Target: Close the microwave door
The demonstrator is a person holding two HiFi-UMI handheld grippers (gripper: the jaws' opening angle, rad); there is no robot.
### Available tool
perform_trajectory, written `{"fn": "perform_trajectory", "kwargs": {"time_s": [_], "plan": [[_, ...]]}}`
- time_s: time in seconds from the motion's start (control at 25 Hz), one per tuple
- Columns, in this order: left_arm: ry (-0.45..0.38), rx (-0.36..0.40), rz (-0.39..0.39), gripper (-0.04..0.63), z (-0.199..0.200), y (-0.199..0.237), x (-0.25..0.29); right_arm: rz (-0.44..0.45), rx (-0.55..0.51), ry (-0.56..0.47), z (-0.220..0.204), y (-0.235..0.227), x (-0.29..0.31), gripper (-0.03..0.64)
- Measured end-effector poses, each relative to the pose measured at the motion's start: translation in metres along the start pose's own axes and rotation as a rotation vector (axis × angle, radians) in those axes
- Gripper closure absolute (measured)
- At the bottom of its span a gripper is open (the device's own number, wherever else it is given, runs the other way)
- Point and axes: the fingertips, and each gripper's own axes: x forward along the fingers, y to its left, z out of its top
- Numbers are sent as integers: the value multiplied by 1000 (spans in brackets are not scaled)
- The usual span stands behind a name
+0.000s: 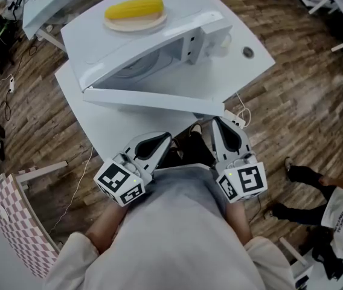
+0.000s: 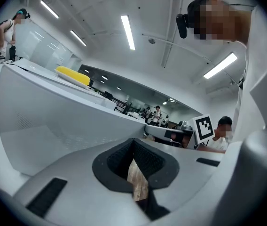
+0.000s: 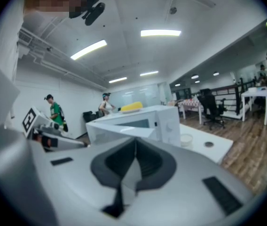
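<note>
Head view: the microwave (image 1: 141, 38) stands on the table (image 1: 108, 128) ahead of both grippers. Its door (image 1: 177, 86) is swung out toward the person.
Door: open. The hinge end lies ahead and left of the left gripper. The free edge is just ahead of the right gripper's tips, apparently not touching them.
Left gripper (image 1: 162, 139): jaws pressed together at the tips with nothing between them. It is held low against the person's body, and the door panel (image 2: 53, 121) fills the space ahead and to its left.
Right gripper (image 1: 218, 124): jaws also together and empty. It points at the microwave (image 3: 145, 124), which is ahead and slightly left.
Corn (image 1: 134, 8): on a plate (image 1: 136, 23) on top of the microwave, beyond both grippers. It looks to play no part in the task.
Step in hand: likely the approach, as the door is not yet pushed.
Next move: set closed tips on the door's outer face near the free edge, the right gripper being nearer. Then push forward along the door's arc until it sits flush. A steady push should keep the microwave from sliding on the table.
</note>
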Motion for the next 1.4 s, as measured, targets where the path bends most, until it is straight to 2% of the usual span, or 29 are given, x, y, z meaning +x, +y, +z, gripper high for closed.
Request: {"fn": "perform_trajectory", "kwargs": {"time_s": [0.32, 0.84, 1.4], "plan": [[-24, 12, 19, 575, 10, 8, 1, -4, 6, -4, 3, -7, 11, 592], [-69, -11, 45, 575, 19, 20, 9, 19, 3, -6, 7, -13, 29, 592], [-61, -12, 47, 575, 26, 31, 28, 42, 2, 3, 13, -24, 46, 592]]}}
